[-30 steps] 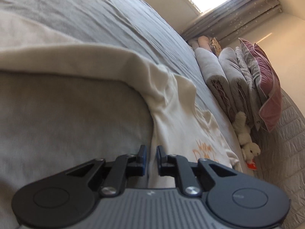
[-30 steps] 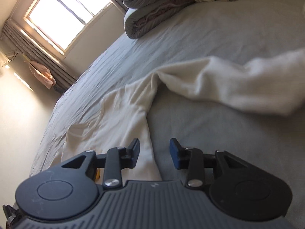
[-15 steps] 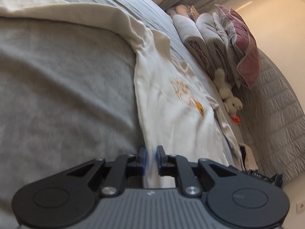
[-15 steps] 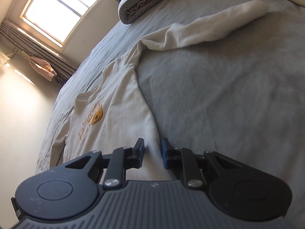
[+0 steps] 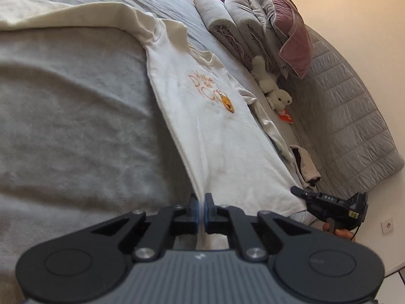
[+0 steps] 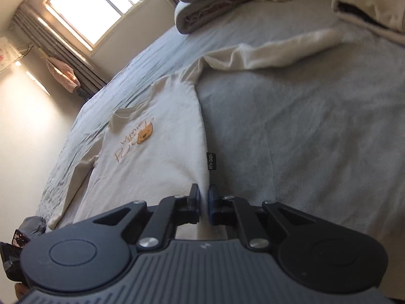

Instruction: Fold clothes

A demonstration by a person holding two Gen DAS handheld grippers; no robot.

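Observation:
A cream long-sleeved top (image 5: 215, 136) with an orange print lies face up on the grey bed (image 5: 76, 126). It also shows in the right wrist view (image 6: 157, 157). My left gripper (image 5: 200, 204) is shut on one bottom corner of its hem. My right gripper (image 6: 204, 201) is shut on the other bottom corner, near a small black side label (image 6: 211, 161). The right gripper also shows in the left wrist view (image 5: 329, 206). Both sleeves lie spread out to the sides.
Folded grey quilts (image 5: 233, 33), a pink pillow (image 5: 291, 30) and a white plush toy (image 5: 273, 93) sit by the padded headboard (image 5: 349, 116). Another beige garment (image 6: 374, 12) lies near the toy. A window (image 6: 101, 7) and curtains are beyond the bed.
Both grippers have closed on the hem corners and pulled back, drawing the top out flat. The print and neckline have come into view.

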